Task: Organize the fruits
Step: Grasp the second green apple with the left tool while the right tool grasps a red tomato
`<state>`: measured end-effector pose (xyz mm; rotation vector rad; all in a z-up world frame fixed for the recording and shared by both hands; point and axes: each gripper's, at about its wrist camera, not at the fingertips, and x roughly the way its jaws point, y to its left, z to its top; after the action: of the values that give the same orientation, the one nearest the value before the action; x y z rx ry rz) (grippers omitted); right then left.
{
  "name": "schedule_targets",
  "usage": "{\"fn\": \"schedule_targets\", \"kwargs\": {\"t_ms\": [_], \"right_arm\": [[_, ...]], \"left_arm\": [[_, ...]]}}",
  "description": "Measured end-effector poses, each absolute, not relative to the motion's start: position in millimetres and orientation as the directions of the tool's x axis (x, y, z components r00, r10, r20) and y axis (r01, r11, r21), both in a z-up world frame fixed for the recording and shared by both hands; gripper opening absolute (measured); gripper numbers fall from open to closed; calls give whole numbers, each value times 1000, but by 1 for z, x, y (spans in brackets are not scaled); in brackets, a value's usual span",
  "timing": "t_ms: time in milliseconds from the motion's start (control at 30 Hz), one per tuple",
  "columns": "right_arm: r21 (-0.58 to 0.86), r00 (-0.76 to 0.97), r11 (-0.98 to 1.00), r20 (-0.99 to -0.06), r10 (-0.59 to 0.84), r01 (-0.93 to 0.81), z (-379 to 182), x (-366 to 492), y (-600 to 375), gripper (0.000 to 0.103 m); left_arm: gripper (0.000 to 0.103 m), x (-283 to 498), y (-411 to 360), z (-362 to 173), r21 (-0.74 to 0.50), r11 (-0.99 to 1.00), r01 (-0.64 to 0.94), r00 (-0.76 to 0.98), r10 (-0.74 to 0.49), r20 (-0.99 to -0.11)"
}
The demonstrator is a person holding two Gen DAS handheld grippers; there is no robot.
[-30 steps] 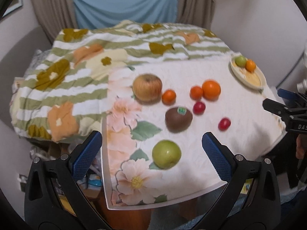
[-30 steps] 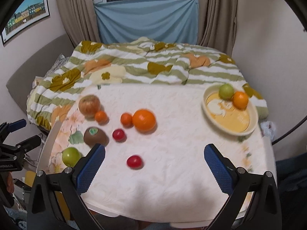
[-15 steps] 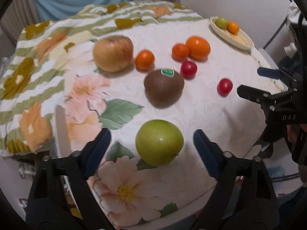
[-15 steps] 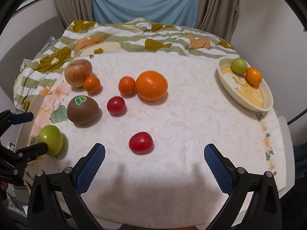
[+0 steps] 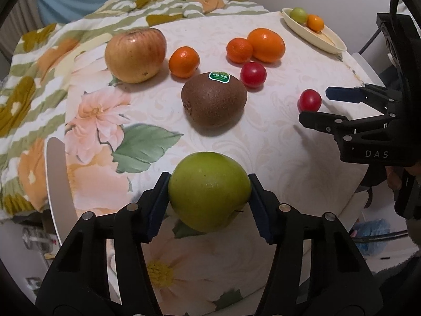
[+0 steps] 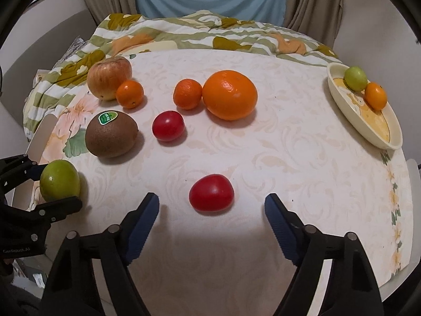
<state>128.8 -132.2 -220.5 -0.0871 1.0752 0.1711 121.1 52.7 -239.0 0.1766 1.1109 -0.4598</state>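
Blue-padded fingers of the left gripper press against both sides of the green apple, which sits on the floral tablecloth near the table's front-left edge; the jaws are closed onto it, pads touching its skin. From the right wrist view the same apple shows between the left gripper's black fingers at the far left.

Fingers of the right gripper stand wide apart and hold nothing. A red cherry tomato lies on the cloth between and just ahead of the tips, touching neither pad.

Taking the kiwi with its green sticker as the landmark: the green apple lies just in front of it, nearer the left camera. A second cherry tomato sits just beside the kiwi on its right. A small mandarin lies behind the kiwi, and a large yellow-red apple is behind and to the left of the kiwi, close to that mandarin. Behind and right of the kiwi, another mandarin touches a large orange. Well to the right of the kiwi, at the table's far corner, a cream oval dish holds a small green fruit and a small orange fruit side by side. Behind the table a striped floral blanket covers a bed.
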Motion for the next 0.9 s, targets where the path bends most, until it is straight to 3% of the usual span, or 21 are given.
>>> {"fn": "schedule_targets", "kwargs": {"t_ms": [300,400,467,900], "right_arm": [[27,444,974,-887,128,-227,-226,135,-125,59],[21,447,971,-885,129,-237,-227,136,-122,50],[11,454,969,-882,125,-245,-227,136,-121,34],[15,485,964,-862,147,-266,-203,133,-121,32]], "left_arm": [[64,117,60,-238,-116,910,398,355,-269,-895],[64,114,63,-237,-96,918,384,368,-247,-896],[64,112,65,-237,-90,923,375,370,-238,-898],[64,104,79,-211,-93,945,314,429,-229,-874]]}}
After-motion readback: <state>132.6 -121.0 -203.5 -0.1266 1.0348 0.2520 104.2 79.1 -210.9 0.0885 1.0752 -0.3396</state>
